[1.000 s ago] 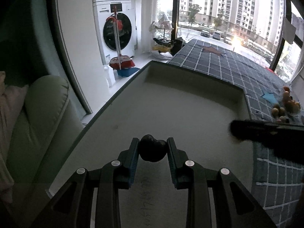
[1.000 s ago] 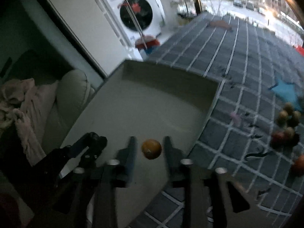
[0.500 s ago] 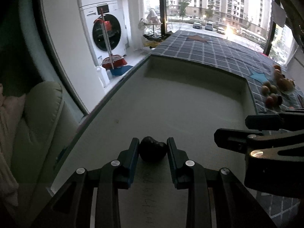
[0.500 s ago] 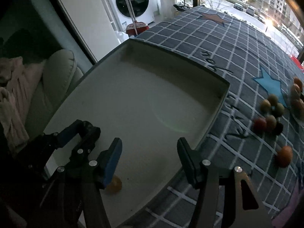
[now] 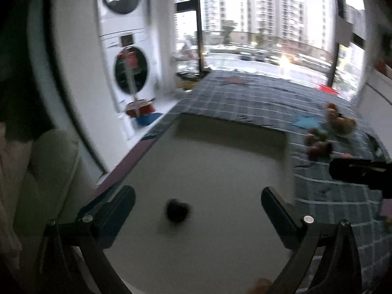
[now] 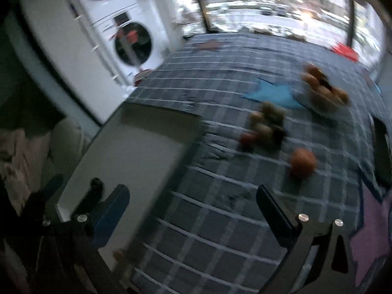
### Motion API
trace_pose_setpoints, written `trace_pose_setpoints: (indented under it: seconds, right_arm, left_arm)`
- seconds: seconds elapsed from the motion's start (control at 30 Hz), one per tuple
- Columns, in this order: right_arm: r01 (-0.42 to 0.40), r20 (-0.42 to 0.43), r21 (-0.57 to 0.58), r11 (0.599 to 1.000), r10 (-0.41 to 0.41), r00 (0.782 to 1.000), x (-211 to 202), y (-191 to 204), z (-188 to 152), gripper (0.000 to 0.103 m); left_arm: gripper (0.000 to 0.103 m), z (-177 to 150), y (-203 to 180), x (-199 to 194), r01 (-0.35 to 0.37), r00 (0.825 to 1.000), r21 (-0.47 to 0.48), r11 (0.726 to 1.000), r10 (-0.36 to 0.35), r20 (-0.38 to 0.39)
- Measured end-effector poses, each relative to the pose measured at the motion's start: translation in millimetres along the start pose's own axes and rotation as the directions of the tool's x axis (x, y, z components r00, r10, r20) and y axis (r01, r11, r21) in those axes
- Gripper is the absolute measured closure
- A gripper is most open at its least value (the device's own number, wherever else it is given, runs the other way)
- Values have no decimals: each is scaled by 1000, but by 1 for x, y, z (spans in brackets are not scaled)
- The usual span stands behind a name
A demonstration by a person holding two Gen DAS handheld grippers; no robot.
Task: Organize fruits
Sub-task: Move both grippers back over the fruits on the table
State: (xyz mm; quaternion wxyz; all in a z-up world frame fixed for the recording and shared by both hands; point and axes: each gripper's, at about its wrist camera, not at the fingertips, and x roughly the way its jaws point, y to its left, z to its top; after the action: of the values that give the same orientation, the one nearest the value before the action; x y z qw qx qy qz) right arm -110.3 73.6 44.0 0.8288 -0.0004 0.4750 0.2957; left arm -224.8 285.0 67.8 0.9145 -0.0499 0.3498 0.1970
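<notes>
Both tongs have just sprung apart, dark fruit [image 5: 178, 212] dropped in tray [image 5: 220, 132] between left gripper [image 5: 197, 207] jaws; right gripper [image 6: 192, 207], empty, next needs orange fruit [image 6: 302, 163] ahead.

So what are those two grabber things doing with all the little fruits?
A person is sorting fruit into a big pale tray with a grabber in each hand. The left gripper has just been opening, and a dark fruit lies loose in the tray between its fingers. The right gripper has also just opened and holds nothing. It points toward the pile of fruit and an orange fruit waiting on the checked cloth.
</notes>
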Motion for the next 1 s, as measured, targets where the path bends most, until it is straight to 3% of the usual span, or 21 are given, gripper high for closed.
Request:
trace_pose_setpoints:
  seconds: [0.2,0.37,0.5,0.73,0.8,0.87,1.0]
  right_arm:
    - [88,51,174,981,-98,994,-41,-79,-43,0]
    - [189,52,324,927,-217,975,-74,-150,-91,0]
    - [277,10,372,886,-302,953,-86,-188,-126,0]
    - [350,-9,343,872,-369,929,-84,-201,-142,0]
    - [363,-1,318,876,-383,924,-82,-198,-143,0]
    - [360,18,286,888,-381,924,-80,-190,-141,0]
    - [353,36,213,911,-368,929,-70,-175,-136,0]
  left_arm:
    - [0,-3,-55,-14,91,996,112,990,-90,-17]
    - [0,-20,-109,-15,178,983,205,962,-164,-83]
    - [0,-31,-152,-1,218,971,266,939,-182,-156]
    - [0,-35,-185,34,218,963,259,941,-164,-216]
    - [0,-36,-179,38,243,957,213,946,-199,-211]
    - [0,-38,-170,40,273,947,152,950,-238,-216]
    - [0,-42,-172,39,274,950,158,949,-242,-196]
